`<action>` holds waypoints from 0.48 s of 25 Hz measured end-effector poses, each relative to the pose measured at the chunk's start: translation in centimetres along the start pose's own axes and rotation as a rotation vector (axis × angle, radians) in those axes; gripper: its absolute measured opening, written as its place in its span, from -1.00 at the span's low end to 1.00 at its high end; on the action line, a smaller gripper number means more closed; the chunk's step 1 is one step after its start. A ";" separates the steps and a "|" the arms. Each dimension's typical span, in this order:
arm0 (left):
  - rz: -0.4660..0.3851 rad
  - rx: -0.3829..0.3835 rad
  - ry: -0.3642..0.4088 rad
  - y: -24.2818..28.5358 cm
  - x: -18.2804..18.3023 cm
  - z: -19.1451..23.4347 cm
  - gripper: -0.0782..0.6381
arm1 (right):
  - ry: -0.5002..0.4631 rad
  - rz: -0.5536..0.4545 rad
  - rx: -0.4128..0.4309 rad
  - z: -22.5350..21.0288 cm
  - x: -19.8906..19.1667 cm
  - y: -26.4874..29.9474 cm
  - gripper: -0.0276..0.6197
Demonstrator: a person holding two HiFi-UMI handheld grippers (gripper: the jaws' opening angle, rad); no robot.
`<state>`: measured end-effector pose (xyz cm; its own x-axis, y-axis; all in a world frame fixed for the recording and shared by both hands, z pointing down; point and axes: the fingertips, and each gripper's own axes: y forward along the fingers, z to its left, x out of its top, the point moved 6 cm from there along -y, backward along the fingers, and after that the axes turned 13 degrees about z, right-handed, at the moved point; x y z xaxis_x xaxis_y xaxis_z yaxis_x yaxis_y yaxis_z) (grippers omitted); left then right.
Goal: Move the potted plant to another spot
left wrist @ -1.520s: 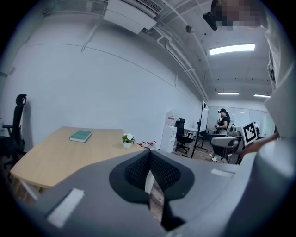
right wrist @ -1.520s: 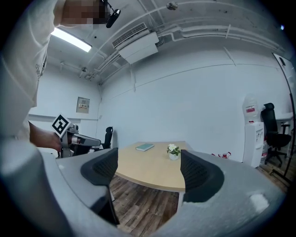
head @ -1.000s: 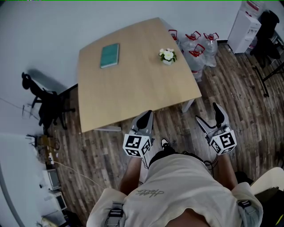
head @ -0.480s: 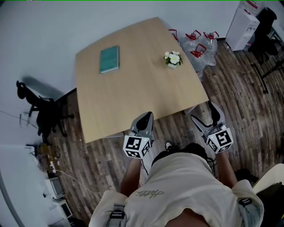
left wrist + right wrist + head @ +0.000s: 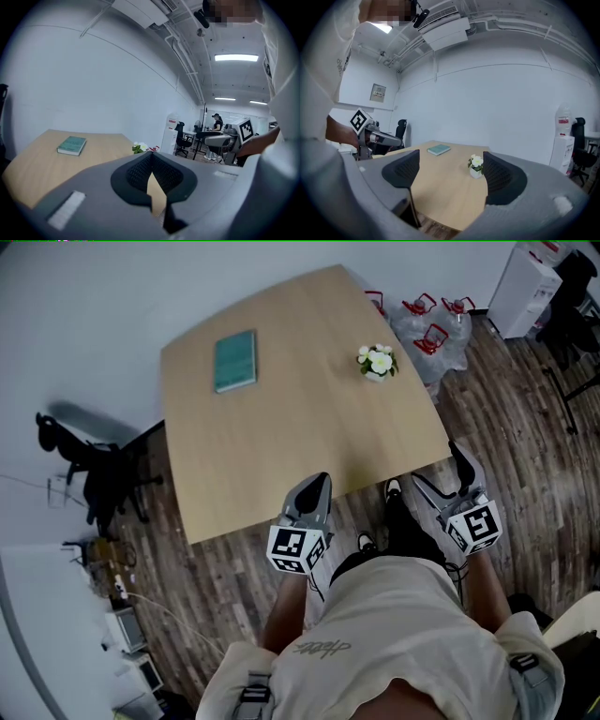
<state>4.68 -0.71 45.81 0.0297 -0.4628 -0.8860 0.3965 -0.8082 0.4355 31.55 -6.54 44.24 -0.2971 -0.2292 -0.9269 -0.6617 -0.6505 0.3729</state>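
Observation:
A small potted plant with white flowers in a white pot stands near the right far side of the wooden table. In the right gripper view the potted plant shows between the spread jaws, well ahead. My right gripper is open, held off the table's near right corner. My left gripper is shut with nothing in it, at the table's near edge. The left gripper view shows the plant far off, just above the closed jaws.
A teal book lies at the table's far left. Clear water jugs with red handles stand on the floor beyond the right corner. A black office chair stands left of the table, and a white water dispenser at the top right.
The person has stepped closer to the table. Both grippers have come forward to its near edge, and their jaw states are unchanged.

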 end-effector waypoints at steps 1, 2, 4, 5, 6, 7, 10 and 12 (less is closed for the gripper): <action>-0.003 0.013 -0.006 0.3 0.3 0.4 -0.74 | -0.022 0.003 -0.001 -0.5 0.2 0.6 0.38; -0.004 0.026 -0.012 0.6 0.6 0.8 -0.74 | -0.046 0.004 -0.002 -0.9 0.4 1.2 0.38; -0.004 0.054 -0.026 1.4 1.4 1.6 -0.74 | -0.066 0.002 0.011 -2.0 0.9 2.6 0.38; -0.003 0.066 -0.032 1.9 1.9 2.0 -0.74 | -0.065 -0.002 0.021 -2.7 1.2 3.3 0.38; -0.002 0.075 -0.033 2.5 2.4 2.4 -0.74 | -0.063 -0.009 0.030 -3.4 1.6 4.2 0.38; 0.000 0.082 -0.029 3.2 3.0 2.7 -0.74 | -0.062 -0.017 0.038 -4.2 2.0 5.0 0.38; 0.011 0.098 -0.010 5.7 4.5 3.5 -0.74 | -0.047 -0.028 0.063 -6.8 2.5 7.6 0.38; 0.013 0.108 -0.009 7.3 5.6 3.8 -0.74 | -0.031 -0.027 0.081 -8.6 2.6 8.9 0.38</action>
<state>4.30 -10.61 44.62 0.0254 -0.4761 -0.8790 0.2946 -0.8367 0.4617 30.79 -19.17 44.83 -0.2990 -0.1894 -0.9353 -0.7228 -0.5950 0.3515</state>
